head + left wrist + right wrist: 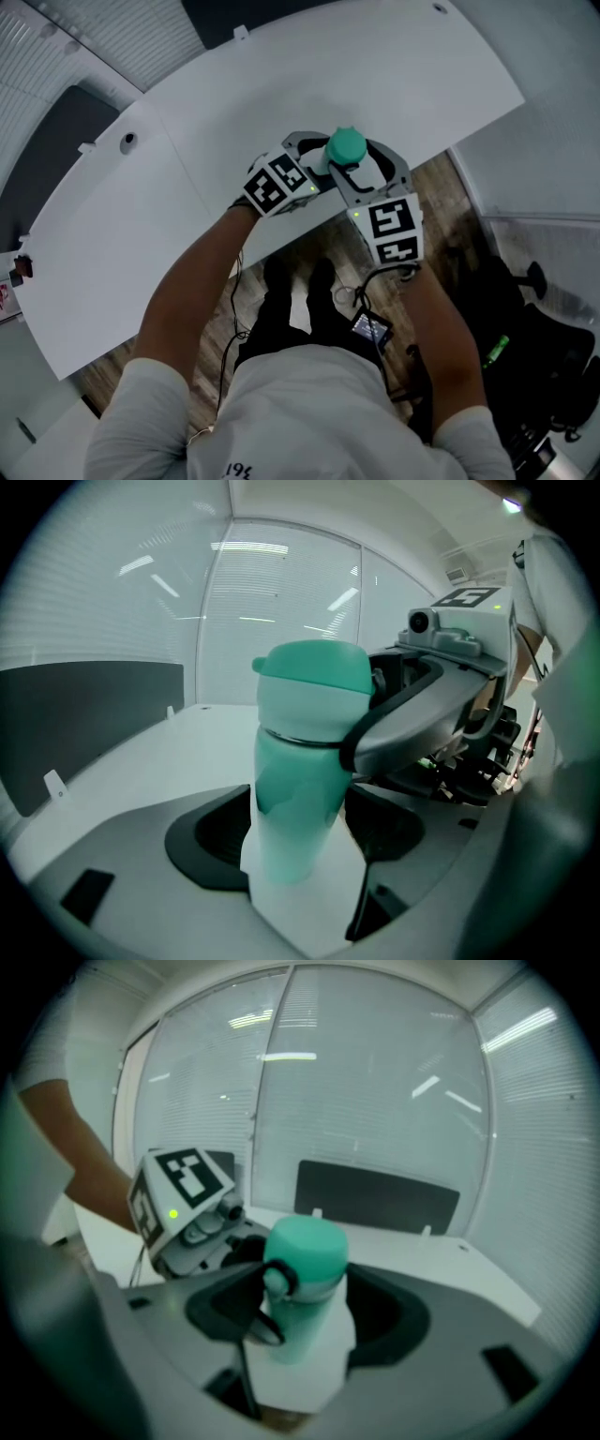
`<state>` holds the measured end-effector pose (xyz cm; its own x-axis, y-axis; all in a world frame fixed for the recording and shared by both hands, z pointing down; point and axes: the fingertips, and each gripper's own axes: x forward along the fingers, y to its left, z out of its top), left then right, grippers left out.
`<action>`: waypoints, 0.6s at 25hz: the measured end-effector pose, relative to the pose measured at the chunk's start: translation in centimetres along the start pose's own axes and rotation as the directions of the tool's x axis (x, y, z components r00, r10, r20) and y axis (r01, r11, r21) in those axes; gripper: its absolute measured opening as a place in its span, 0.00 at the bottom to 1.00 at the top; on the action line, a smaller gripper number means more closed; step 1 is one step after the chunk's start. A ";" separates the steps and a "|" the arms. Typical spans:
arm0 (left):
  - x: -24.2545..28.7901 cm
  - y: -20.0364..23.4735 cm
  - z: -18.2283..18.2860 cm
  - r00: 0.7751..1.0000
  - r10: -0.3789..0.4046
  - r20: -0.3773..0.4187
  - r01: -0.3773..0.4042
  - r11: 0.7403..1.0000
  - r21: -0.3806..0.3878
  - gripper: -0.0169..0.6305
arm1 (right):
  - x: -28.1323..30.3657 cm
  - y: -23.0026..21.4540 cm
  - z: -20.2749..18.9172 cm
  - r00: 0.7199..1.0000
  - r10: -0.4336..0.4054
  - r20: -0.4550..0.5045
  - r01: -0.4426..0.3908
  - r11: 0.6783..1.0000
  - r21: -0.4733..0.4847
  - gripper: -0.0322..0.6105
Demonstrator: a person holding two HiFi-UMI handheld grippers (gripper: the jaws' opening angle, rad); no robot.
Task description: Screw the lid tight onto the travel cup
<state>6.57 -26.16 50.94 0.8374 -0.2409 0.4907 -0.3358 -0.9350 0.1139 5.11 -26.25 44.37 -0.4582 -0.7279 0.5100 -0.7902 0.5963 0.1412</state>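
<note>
Teal travel cup [298, 785] stood upright near edge on white table [187, 187]; I saw left gripper [300, 829] clamped on its body, right gripper [305, 1316] clenched round lid [307, 1246].

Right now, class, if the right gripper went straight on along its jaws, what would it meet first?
The lid of the travel cup: it stands between the right gripper's jaws, which appear closed on it, so no free way lies ahead.

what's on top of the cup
A green lid sits on the cup, with the right tongs closed around it. The lid covers the cup's mouth and inside, so the threads can't be seen.
</note>
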 end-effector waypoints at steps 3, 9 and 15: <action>-0.1 0.0 -0.4 0.999 -0.024 -0.026 0.025 1.000 0.007 0.54 | 0.0 0.1 -0.3 0.999 0.045 -0.012 -0.045 0.999 -0.021 0.50; 0.0 0.0 -0.6 0.999 0.034 0.008 -0.034 0.998 -0.045 0.51 | 0.1 0.1 -0.5 1.000 -0.020 -0.005 0.020 0.999 0.030 0.49; 0.0 0.1 -0.6 0.993 0.114 0.021 -0.112 0.990 -0.088 0.51 | 0.1 0.1 -0.8 0.995 -0.100 -0.026 0.102 0.990 0.093 0.49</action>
<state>6.27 -26.14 51.53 0.8024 -0.3518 0.4820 -0.4643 -0.8755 0.1340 5.33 -25.97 45.14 -0.3661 -0.7748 0.5154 -0.8674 0.4848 0.1127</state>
